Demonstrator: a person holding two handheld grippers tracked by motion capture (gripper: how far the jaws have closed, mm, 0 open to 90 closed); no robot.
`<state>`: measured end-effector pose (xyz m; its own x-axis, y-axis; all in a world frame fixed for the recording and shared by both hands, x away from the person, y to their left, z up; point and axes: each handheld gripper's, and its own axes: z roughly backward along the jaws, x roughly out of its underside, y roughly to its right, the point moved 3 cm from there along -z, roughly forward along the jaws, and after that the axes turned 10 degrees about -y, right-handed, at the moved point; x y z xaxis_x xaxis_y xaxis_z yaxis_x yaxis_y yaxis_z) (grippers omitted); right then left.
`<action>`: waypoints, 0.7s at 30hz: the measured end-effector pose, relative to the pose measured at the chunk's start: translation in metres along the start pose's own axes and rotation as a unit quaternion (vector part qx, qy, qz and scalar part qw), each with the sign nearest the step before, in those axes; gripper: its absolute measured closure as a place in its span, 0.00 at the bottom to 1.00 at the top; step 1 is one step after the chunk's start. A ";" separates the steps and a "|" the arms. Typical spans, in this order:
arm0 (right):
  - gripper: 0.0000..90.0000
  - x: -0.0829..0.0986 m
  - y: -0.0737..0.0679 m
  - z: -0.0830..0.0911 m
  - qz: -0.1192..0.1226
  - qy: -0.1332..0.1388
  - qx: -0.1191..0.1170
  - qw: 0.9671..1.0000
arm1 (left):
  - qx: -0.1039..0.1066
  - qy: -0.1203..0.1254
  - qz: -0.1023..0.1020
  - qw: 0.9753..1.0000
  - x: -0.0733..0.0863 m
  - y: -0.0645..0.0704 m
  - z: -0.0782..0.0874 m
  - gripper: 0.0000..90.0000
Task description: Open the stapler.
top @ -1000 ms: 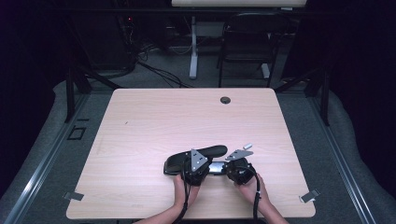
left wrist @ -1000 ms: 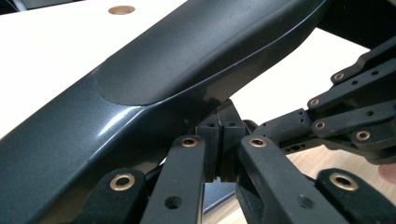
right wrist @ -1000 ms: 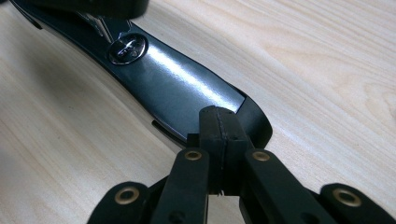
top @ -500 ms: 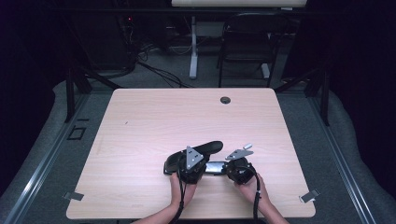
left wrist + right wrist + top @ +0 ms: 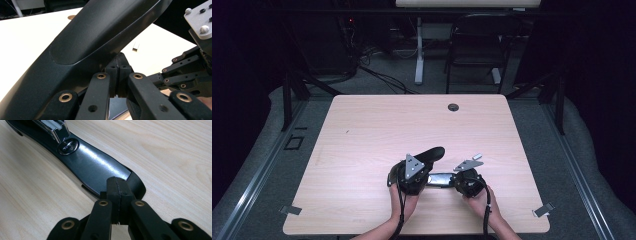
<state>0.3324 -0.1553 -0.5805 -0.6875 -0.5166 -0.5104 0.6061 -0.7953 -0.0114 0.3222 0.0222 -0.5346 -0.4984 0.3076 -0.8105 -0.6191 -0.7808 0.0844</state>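
Left tongs [image 5: 117,75] closed, jaw tips pressed together right under the raised black top arm [image 5: 100,37] of the stapler [image 5: 432,167]; whether anything is pinched between them cannot be told; arm tilted up and away from the tongs, toward the far edge of the surface [image 5: 377,130]. Right tongs [image 5: 117,188] likewise closed, jaw tips meeting at the rounded end of the stapler's flat glossy base [image 5: 95,167]; tips on or against that end, an actual grip on it not clear; base lying flat on the wood, with a round metal anvil [image 5: 68,145] and a bright metal channel [image 5: 53,128] farther along it. From above, left tongs [image 5: 409,175] and right tongs [image 5: 468,179] just beside each other, the base stretched between them, a hand [image 5: 408,202] behind the left pair and another hand [image 5: 484,200] behind the right pair, both coming in from the near edge. Stapler near the near edge, slightly right of the middle of the surface. Small round grommet [image 5: 453,107] close to the far edge, well apart from the stapler.
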 end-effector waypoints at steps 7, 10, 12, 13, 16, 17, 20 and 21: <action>1.00 0.000 0.000 0.000 0.001 0.000 0.001 1.000 | 0.003 0.000 0.001 1.000 -0.001 0.000 0.004 1.00; 1.00 0.000 0.000 0.000 0.000 -0.001 0.001 1.000 | 0.000 0.001 0.003 1.000 -0.002 -0.001 0.006 1.00; 1.00 0.000 0.000 0.000 0.000 0.000 0.001 1.000 | 0.000 0.002 0.002 1.000 -0.002 -0.001 0.006 1.00; 1.00 0.000 0.000 0.000 0.001 -0.001 0.001 1.000 | -0.001 0.003 0.002 1.000 -0.002 -0.001 0.007 1.00; 1.00 0.000 0.000 0.000 0.001 -0.001 0.001 1.000 | -0.002 0.004 0.002 1.000 -0.002 -0.002 0.008 1.00; 1.00 0.000 0.000 0.000 0.001 -0.001 0.001 1.000 | 0.000 0.005 0.004 1.000 -0.003 -0.003 0.008 1.00; 1.00 0.000 0.000 0.000 0.001 0.000 0.001 1.000 | -0.001 0.007 0.007 1.000 -0.004 -0.004 0.010 1.00; 1.00 0.000 0.000 0.000 0.001 0.000 0.001 1.000 | -0.001 0.007 0.008 1.000 -0.004 -0.004 0.011 1.00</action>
<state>0.3324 -0.1552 -0.5805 -0.6867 -0.5185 -0.5096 0.6068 -0.7948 -0.0090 0.3202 0.0305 -0.5251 -0.4987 0.2878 -0.8176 -0.6100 -0.7867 0.0951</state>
